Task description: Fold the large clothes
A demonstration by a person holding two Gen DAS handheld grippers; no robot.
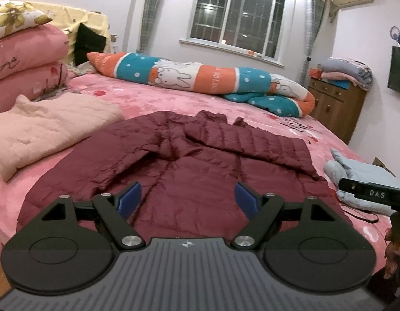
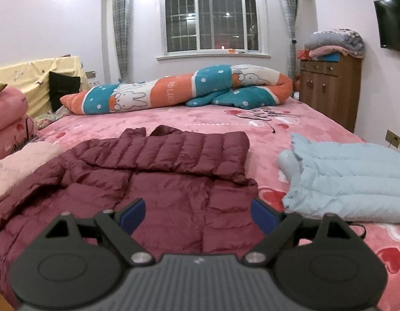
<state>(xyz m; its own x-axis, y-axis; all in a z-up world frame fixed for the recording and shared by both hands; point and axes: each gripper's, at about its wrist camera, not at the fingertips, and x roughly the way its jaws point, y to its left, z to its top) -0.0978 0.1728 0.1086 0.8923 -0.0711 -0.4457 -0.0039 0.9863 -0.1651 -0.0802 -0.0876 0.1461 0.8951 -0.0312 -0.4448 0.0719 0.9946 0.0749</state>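
A maroon quilted down jacket (image 1: 189, 160) lies spread on the pink bed, with both sleeves folded across its upper part. It also shows in the right wrist view (image 2: 158, 178). My left gripper (image 1: 188, 198) is open and empty, hovering over the jacket's lower body. My right gripper (image 2: 197, 216) is open and empty, above the jacket's lower right part. The other gripper's black body (image 1: 373, 194) shows at the right edge of the left wrist view.
A light blue quilted jacket (image 2: 350, 178) lies right of the maroon one. A pale pink quilted garment (image 1: 41, 132) lies to its left. A rolled cartoon quilt (image 1: 200, 77) lies across the far bed, with pink pillows (image 1: 23, 62) at left. A wooden cabinet (image 2: 329, 88) stands at the far right.
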